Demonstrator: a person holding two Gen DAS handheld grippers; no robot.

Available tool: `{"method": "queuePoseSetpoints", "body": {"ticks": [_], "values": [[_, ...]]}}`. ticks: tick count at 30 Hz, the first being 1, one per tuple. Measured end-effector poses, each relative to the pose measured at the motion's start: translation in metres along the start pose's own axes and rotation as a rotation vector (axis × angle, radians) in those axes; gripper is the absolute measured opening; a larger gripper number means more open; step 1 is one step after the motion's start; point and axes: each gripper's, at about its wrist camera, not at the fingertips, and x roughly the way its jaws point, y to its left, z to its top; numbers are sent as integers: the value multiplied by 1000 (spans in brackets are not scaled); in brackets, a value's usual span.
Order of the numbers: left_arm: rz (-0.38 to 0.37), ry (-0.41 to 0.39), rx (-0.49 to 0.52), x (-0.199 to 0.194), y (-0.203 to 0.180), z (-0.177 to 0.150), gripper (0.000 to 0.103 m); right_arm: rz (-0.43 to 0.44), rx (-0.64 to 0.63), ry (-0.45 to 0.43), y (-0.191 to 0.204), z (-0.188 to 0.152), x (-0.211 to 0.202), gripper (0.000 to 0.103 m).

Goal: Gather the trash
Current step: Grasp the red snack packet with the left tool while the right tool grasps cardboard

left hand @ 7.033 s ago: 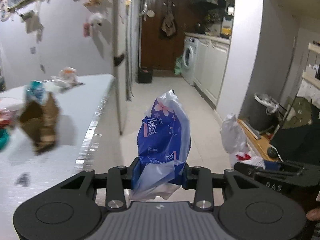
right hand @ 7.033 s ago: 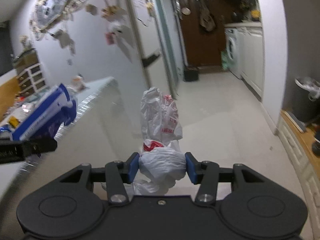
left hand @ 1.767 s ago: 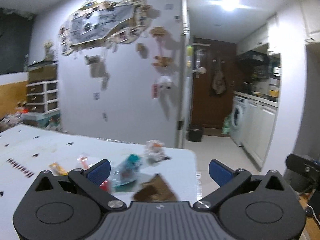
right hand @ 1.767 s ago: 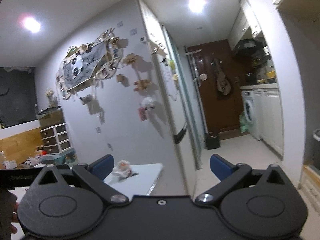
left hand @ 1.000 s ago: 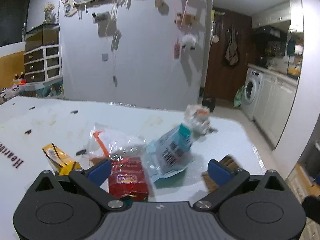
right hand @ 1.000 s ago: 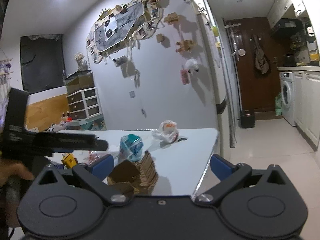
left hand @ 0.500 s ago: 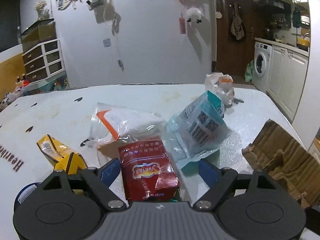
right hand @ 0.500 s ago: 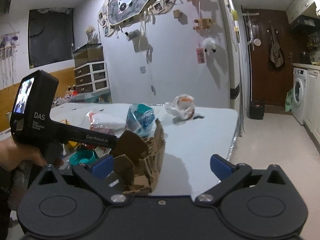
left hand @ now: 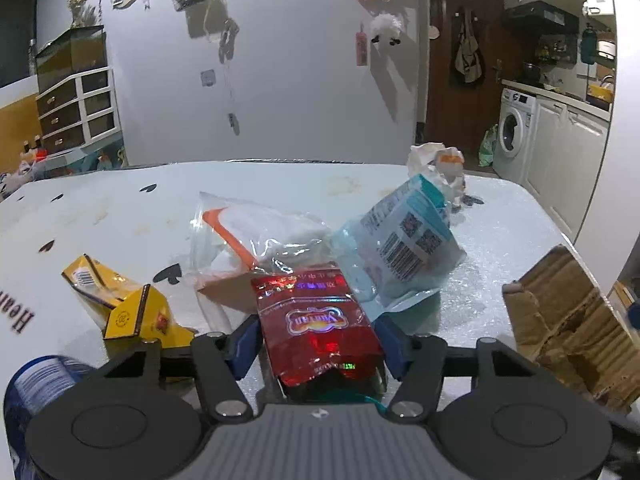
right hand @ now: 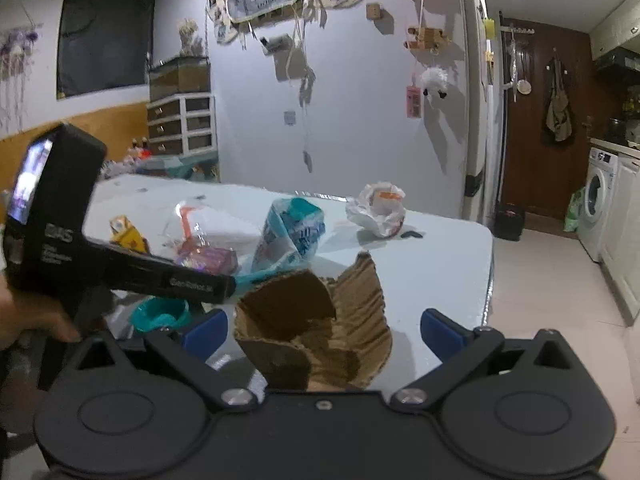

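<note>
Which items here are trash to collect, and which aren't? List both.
Trash: red foil pouch, torn cardboard, teal-and-white packet, crumpled white wrapper, yellow carton, clear plastic bag.
Not trash: washing machine, drawer unit.

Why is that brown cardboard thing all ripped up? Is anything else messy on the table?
Yes. The cardboard piece near the table's right edge is torn, with jagged edges. The white table is littered with a red foil packet, a crushed yellow carton, a teal pouch, a clear bag and a crumpled wrapper.
</note>
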Motion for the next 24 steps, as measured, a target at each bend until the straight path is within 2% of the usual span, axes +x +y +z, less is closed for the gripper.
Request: {"method": "queuePoseSetpoints", "body": {"ticks": [3, 5, 7, 10, 12, 15, 24], "values": [[-6, -12, 0, -2, 0, -1, 60, 6, 0, 47, 0, -1, 7, 103], [-9, -26, -2, -5, -1, -1, 59, 12, 11, 49, -2, -2, 7, 103], [-13, -40, -3, -10, -3, -1, 58, 21, 14, 38, -3, -2, 6, 98], [-17, -48, -12, -17, -5, -1, 57, 31, -2, 51, -1, -2, 9, 87], [-27, -43, -14, -19, -7, -2, 56, 40, -13, 56, 1, -3, 9, 71], [-34, -38, -7, -22, -9, -2, 56, 46, 1, 31, -2, -3, 5, 56], [-91, 7, 59, -34, -13, -15, 55, 113, -90, 91, -4, -7, -29, 54]]}}
